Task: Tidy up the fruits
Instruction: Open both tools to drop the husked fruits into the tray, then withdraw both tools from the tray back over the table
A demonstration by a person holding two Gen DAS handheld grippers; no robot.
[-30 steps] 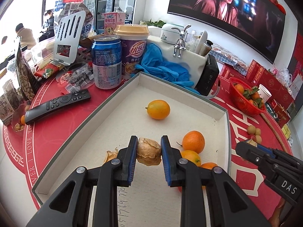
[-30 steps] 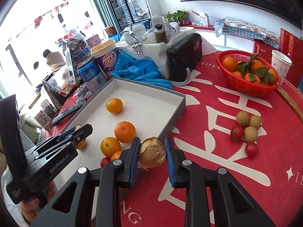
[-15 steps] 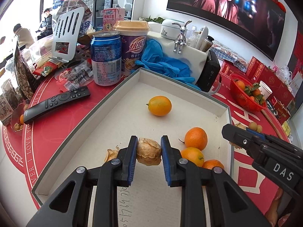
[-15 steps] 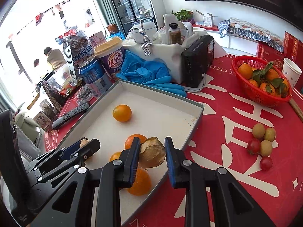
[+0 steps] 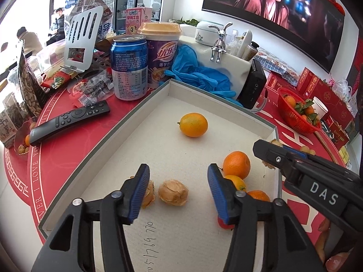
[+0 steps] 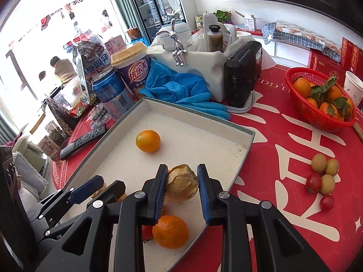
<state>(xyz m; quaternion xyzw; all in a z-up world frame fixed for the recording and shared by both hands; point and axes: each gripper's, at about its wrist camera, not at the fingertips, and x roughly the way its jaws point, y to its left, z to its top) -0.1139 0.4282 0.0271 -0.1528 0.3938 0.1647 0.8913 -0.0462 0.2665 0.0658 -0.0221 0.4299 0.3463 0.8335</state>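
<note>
A shallow white tray (image 5: 145,104) lies on the red desk (image 5: 68,149). In it are a lone orange (image 5: 193,124) toward its far end, three more oranges (image 5: 236,164) bunched along its right edge, and two husked physalis: one physalis (image 5: 173,192) lies free between the fingers of the left gripper (image 5: 178,191), which is released and spread wide, and a second husk (image 5: 148,194) is half hidden behind that gripper's left finger. A small red fruit (image 5: 223,223) by the right finger is mostly covered.

The right gripper (image 6: 180,189) is clenched on another physalis (image 6: 181,184), held over the tray's near right corner. In the left view this gripper reads "DAS".

At the desk's right edge a red basket (image 6: 317,117) holds leafy oranges. Beside the tray's far left corner stand a blue can (image 5: 129,68), its small print unreadable, and a purple cup (image 5: 162,54) with Chinese lettering. Handwritten digits on the tray floor are partly cut off.
</note>
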